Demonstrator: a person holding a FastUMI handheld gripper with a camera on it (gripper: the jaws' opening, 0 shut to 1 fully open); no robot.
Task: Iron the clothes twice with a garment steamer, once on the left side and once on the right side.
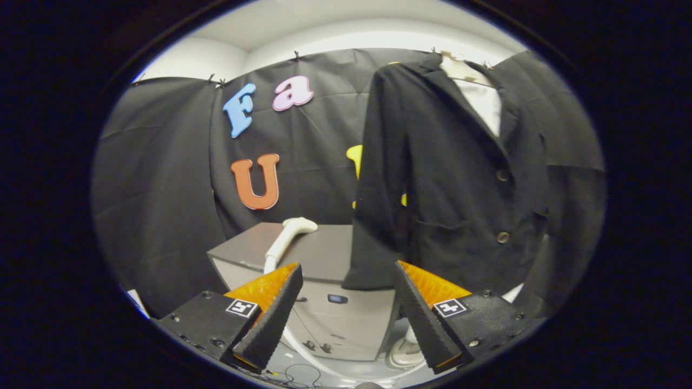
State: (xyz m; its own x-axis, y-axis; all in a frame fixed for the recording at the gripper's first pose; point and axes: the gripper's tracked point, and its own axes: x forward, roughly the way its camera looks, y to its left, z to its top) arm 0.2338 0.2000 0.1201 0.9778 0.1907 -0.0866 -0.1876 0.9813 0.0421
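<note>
A black jacket (459,183) hangs on a hanger over a white shirt (484,102), beyond my right finger and reaching down close to it. The white garment steamer head (285,237) lies on top of a grey cabinet-like steamer base (324,259), just beyond my left finger. Its white hose (303,351) curves down in front of the base. My gripper (347,273) is open, its two black ribbed fingers wide apart with nothing between them. The steamer handle sits a short way ahead of the left fingertip.
The grey base unit (346,324) has a small display and knobs on its front. A white foot or stand part (405,354) shows on the floor under the jacket. Thin cables (294,375) lie on the floor near the fingers.
</note>
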